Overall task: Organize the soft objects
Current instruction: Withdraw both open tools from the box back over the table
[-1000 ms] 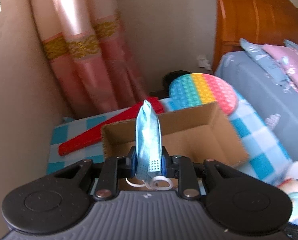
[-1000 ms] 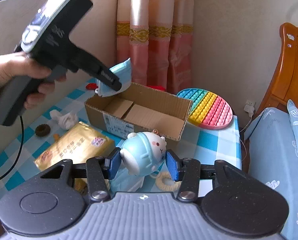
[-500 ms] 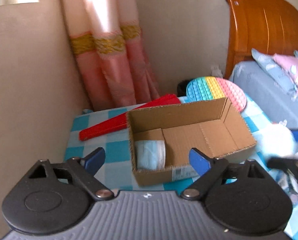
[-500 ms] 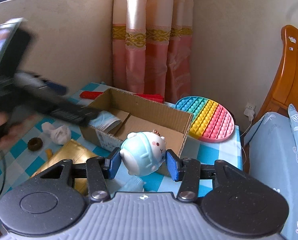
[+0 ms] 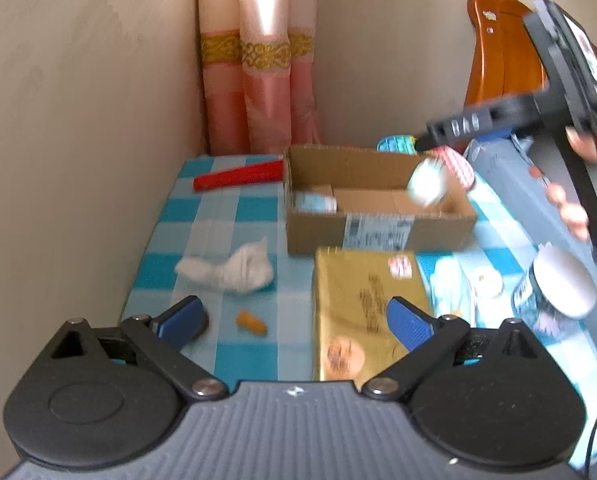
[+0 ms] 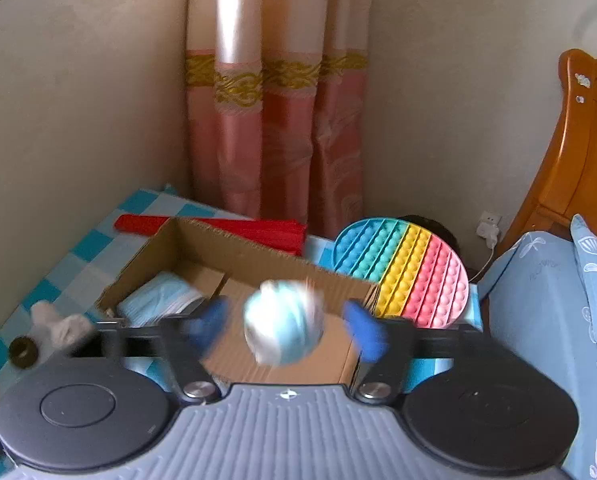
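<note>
My left gripper [image 5: 294,320]: jaws opening, spread wide, nothing between them, above the blue-and-white checked cloth [image 5: 254,208]. Only its view lists the crumpled white sock [image 5: 230,270], a small orange piece [image 5: 251,322], a glossy gold packet [image 5: 362,304] with print too blurred to read, and a grey-lidded jar [image 5: 558,284]. My right gripper [image 6: 288,326]: jaws opening, blue pads clear of the round pale-blue plush toy [image 6: 284,324], which shows blurred between them over the corrugated cardboard box [image 6: 258,252]. The box's front label is unreadable. Pleated blue face mask [image 6: 158,304]: inside the box, left end. Only the right view gives the whole round rainbow bubble mat [image 6: 402,272], a dark ring [image 6: 23,353] and a wall socket [image 6: 488,228]. Both show the red flat object [image 5: 238,176] behind the box.
</note>
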A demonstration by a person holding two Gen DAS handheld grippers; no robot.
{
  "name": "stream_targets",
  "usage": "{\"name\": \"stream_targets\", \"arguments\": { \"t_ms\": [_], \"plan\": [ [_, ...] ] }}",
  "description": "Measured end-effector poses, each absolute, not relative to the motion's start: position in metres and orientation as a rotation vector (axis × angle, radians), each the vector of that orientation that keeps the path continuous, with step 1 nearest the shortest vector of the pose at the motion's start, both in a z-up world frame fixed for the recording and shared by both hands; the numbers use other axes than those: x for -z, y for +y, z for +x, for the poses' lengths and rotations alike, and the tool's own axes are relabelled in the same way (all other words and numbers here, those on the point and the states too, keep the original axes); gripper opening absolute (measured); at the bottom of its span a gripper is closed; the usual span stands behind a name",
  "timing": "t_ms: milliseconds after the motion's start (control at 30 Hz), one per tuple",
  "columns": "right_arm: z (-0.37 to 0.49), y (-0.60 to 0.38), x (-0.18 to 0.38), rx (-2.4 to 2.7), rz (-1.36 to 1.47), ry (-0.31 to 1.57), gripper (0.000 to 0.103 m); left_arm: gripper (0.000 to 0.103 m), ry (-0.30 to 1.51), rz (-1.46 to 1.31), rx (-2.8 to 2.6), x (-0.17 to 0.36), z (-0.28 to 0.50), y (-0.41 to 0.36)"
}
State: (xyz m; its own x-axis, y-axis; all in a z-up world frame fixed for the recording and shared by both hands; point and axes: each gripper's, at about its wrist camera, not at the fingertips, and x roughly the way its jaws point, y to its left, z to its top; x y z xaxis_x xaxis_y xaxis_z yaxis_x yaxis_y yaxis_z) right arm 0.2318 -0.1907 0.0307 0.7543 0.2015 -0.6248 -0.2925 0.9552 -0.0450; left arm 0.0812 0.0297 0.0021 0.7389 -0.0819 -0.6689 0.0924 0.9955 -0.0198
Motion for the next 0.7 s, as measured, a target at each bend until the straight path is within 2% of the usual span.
{"name": "stream_targets", "arguments": {
  "t_ms": [67,700],
  "plan": [
    [0.229,-0.192,-0.032,-0.278,-0.118,0.654,0.103,0.098,0.735,0.025,0.084,0.003,0.073,0.033],
    [0.104,-0.201,-0.02,-0.406,-0.155,0.673,0.103,0.098,0.75,0.037,0.049,0.028,0.042,0.052]
  ]
}}
